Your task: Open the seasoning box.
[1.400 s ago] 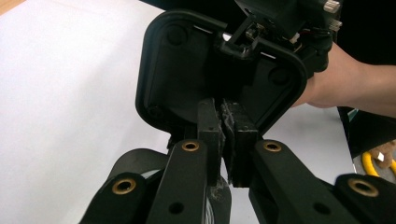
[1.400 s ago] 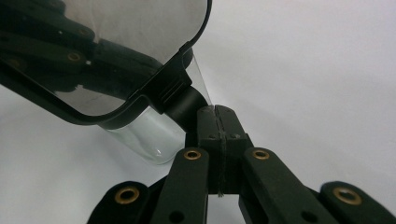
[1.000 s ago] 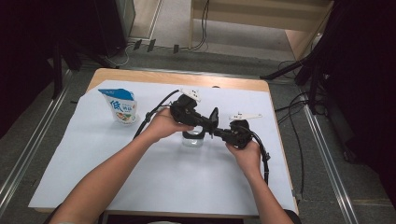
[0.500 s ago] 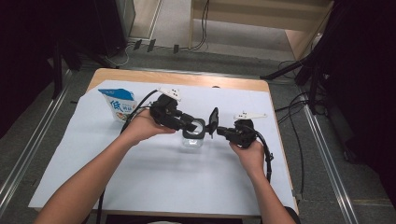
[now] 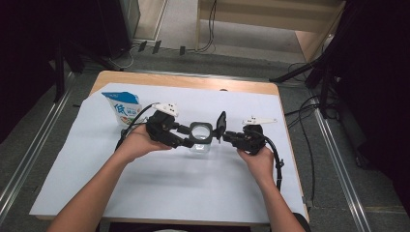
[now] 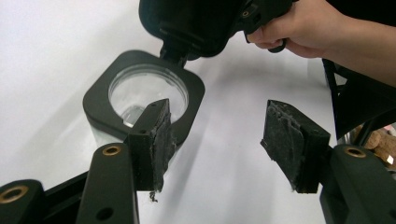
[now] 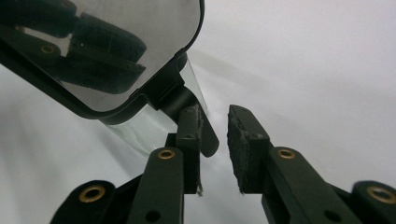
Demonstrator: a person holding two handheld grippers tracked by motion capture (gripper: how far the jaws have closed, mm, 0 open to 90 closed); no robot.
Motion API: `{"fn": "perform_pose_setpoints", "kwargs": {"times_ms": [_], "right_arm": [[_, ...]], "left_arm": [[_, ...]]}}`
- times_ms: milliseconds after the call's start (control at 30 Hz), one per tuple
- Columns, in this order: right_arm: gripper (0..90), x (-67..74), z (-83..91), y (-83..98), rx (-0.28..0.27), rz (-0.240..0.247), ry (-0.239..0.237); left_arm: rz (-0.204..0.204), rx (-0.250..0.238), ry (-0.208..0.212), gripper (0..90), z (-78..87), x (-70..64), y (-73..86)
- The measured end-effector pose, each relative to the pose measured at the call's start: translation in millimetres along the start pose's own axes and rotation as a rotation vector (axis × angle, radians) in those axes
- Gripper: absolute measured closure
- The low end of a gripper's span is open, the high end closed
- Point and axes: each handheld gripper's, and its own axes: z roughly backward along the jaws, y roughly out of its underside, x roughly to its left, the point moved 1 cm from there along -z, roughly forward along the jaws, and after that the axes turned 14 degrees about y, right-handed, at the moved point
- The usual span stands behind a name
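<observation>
White paper (image 5: 159,188) covers the table, and mid-sheet stands a clear jar (image 5: 200,145), its black hinged lid (image 5: 221,126) flipped upright. Left gripper (image 5: 186,137), jaws just opening, spreads beside the rim, gripping nothing. Right gripper (image 5: 223,136), jaws parting too, flanks the lid's tab. Milk carton (image 5: 122,108) waits far-left.

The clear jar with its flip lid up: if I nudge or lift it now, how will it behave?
The jar looks like empty clear glass or hard plastic: probably rigid and smooth, so likely slippery. Its lid stands open to one side, so it may tip that way. Its squarish collar suggests it won't roll.
</observation>
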Motion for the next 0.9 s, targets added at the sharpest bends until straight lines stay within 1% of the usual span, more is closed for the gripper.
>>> {"fn": "perform_pose_setpoints", "kwargs": {"times_ms": [33, 67, 100, 200, 300, 467, 533, 567, 633, 700, 800, 900], "right_arm": [[74.1, 0.3, -0.4, 0.2, -0.002, 0.009, 0.002], [73.4, 0.4, -0.7, 0.4, -0.002, 0.016, 0.003], [72.7, 0.4, -1.0, 0.6, -0.004, 0.018, 0.004], [71.4, -0.3, -1.8, 1.0, -0.006, 0.03, 0.01], [71.2, -1.3, -1.7, 0.6, -0.011, 0.023, 0.012], [70.7, -2.9, -2.1, 0.0, -0.022, 0.03, 0.014], [69.8, -3.4, -2.3, 0.0, -0.025, 0.033, 0.009], [69.2, -3.6, -2.4, 0.0, -0.026, 0.035, 0.009], [68.4, -4.1, -2.3, 0.2, -0.026, 0.036, 0.011], [68.4, -4.7, -2.5, -0.1, -0.031, 0.043, 0.012], [67.3, -4.9, -2.7, -0.4, -0.032, 0.047, 0.016], [64.9, -4.8, -3.4, -1.2, -0.034, 0.048, 0.02]], "left_arm": [[0.0, 0.002, -0.008, 42.1, 0.8, 0.3, 2.5], [0.002, 0.018, -0.02, 41.9, 1.1, 0.6, 4.1], [-0.004, 0.034, -0.034, 41.1, 2.7, 0.9, 5.7], [-0.006, 0.014, -0.03, 39.8, 9.4, 1.0, 13.5], [0.003, 0.003, -0.034, 39.4, 16.5, 1.4, 22.1], [0.02, -0.022, -0.07, 39.3, 28.2, 1.8, 32.7], [0.02, -0.02, -0.084, 39.2, 34.3, 2.9, 36.6], [0.026, -0.027, -0.093, 39.2, 37.0, 3.2, 38.8], [0.033, -0.036, -0.096, 39.2, 42.9, 3.9, 43.6], [0.035, -0.038, -0.11, 39.3, 50.2, 4.7, 48.4], [0.056, -0.058, -0.124, 39.3, 60.8, 6.2, 55.7], [0.068, -0.053, -0.146, 39.5, 69.9, 7.6, 62.7]]}}
